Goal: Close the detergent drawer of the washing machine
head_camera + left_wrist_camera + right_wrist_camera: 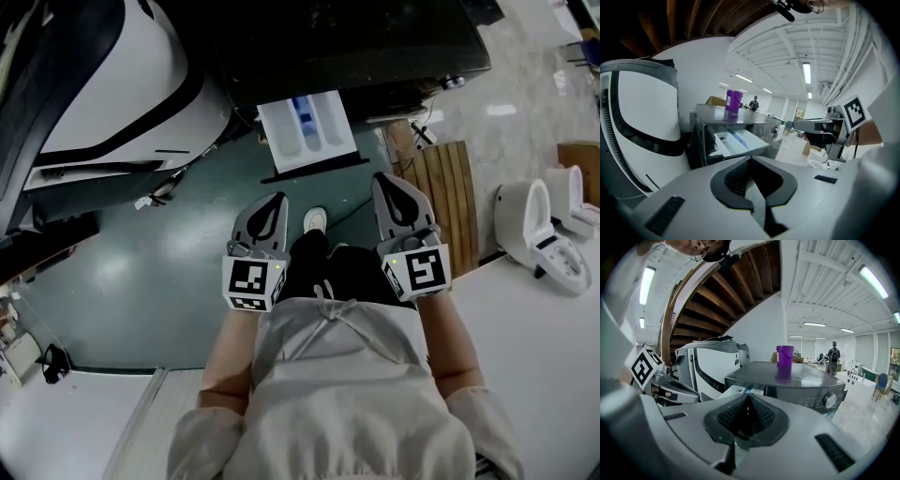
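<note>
The person stood with both grippers held close in front of the waist, side by side and apart from each other, pointing forward. The left gripper (274, 201) had its jaws pressed together with nothing between them, and the right gripper (387, 183) was likewise closed and empty. Just past them, one white shoe (315, 220) showed on the green floor (141, 272). Beyond the shoe, the drawer (307, 133) stuck out of the front of the dark washer (347, 37), fully pulled open, its white compartments and a blue insert showing from above; neither gripper touched it. A purple cup (784, 355) stood upright on the washer's top. A large white machine (103, 84) with black trim stood just beside the washer on the left, and a wooden pallet (448, 187) lay on the floor to the right, with a white toilet (536, 230) farther right.
</note>
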Demonstrator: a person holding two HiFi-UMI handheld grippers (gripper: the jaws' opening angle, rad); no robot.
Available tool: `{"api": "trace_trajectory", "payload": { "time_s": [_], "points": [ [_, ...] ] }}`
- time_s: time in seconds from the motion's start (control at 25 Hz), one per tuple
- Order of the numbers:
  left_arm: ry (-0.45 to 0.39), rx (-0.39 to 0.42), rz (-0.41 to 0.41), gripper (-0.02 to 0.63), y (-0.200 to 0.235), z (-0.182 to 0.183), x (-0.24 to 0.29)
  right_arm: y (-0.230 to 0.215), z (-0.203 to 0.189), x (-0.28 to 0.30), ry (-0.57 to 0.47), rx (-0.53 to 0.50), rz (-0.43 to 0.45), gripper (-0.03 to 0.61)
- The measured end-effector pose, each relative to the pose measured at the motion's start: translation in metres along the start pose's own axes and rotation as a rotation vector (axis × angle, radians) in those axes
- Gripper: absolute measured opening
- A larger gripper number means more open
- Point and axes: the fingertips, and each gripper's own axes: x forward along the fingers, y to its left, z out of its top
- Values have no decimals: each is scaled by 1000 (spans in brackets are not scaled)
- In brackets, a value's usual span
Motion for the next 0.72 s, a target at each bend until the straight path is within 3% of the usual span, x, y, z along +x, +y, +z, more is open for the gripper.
{"api": "trace_trajectory", "payload": {
  "time_s": [0.12,0.32,0.56,0.72],
  "points": [
    [21,-40,29,18,6,-11,13,-2,-5,12,18,2,30,5],
    [54,-41,53,18,8,-24,25,-5,-11,27,32,8,78,5],
    [34,-121,147,18,19,-27,31,-19,-14,38,33,-20,90,5],
    [56,-113,156,18,16,-30,37,-23,-17,44,40,-28,121,5]
  ]
}}
